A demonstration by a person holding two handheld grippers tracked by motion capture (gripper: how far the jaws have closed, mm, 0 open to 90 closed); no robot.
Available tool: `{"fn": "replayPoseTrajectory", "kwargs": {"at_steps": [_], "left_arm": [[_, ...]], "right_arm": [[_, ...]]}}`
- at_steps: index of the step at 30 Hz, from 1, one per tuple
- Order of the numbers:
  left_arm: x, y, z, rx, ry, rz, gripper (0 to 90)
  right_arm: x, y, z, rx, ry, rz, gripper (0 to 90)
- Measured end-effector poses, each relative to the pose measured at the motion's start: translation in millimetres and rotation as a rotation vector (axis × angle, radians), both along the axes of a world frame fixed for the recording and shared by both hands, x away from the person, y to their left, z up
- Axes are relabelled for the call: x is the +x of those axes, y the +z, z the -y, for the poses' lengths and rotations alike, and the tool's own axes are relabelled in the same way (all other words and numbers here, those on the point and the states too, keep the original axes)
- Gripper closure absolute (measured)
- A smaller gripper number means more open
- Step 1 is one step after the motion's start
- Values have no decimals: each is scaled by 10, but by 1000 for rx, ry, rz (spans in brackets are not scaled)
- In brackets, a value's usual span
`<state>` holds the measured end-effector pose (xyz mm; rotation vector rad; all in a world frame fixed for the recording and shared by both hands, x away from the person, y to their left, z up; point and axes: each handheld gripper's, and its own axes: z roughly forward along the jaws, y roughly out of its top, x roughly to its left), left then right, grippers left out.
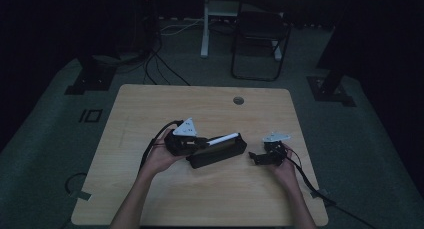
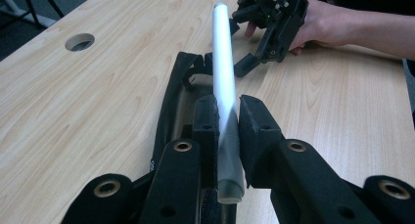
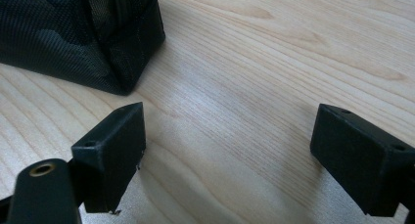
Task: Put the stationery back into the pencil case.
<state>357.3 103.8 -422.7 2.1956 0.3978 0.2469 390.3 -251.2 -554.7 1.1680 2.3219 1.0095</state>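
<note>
Wooden table seen from the high view, dim room around it: left gripper clamped on a white tube, held just above an open black pouch lying near the table's middle; right gripper resting low on the wood just beside the pouch's right end, its jaws apart, a cable trailing off the table edge behind the hand. Round cable hole near the far edge. From the left gripper view: both black pads pressed tight on the white tube near its lower end, tube pointing away along the length of the pouch, whose opening gapes directly beneath; right gripper and the hand carrying it visible beyond, tips down near the pouch's far end. From the right gripper view: jaws spread wide with nothing between them, bare wood grain of the table underneath, one corner of the dark woven pouch just beyond the left-hand jaw, apart from it.
</note>
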Motion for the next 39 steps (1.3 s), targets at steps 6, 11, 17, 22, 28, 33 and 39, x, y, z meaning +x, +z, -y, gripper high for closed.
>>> {"fn": "replayPoseTrajectory", "kwargs": {"at_steps": [6,11,17,22,28,33,39], "left_arm": [[26,-23,0,1,8,-5,789],[59,-53,9,8,10,-14,789],[111,-104,1,7,18,-30,789],[143,-143,-21,5,27,-42,789],[159,-156,-31,4,34,-46,789],[174,-169,-33,10,41,-48,789],[196,-191,-34,12,44,-51,789]], "right_arm": [[0,0,0,0,0,0,133],[0,0,0,0,0,0,133],[0,0,0,0,0,0,133],[0,0,0,0,0,0,132],[0,0,0,0,0,0,133],[0,0,0,0,0,0,133],[0,0,0,1,0,0,132]]}}
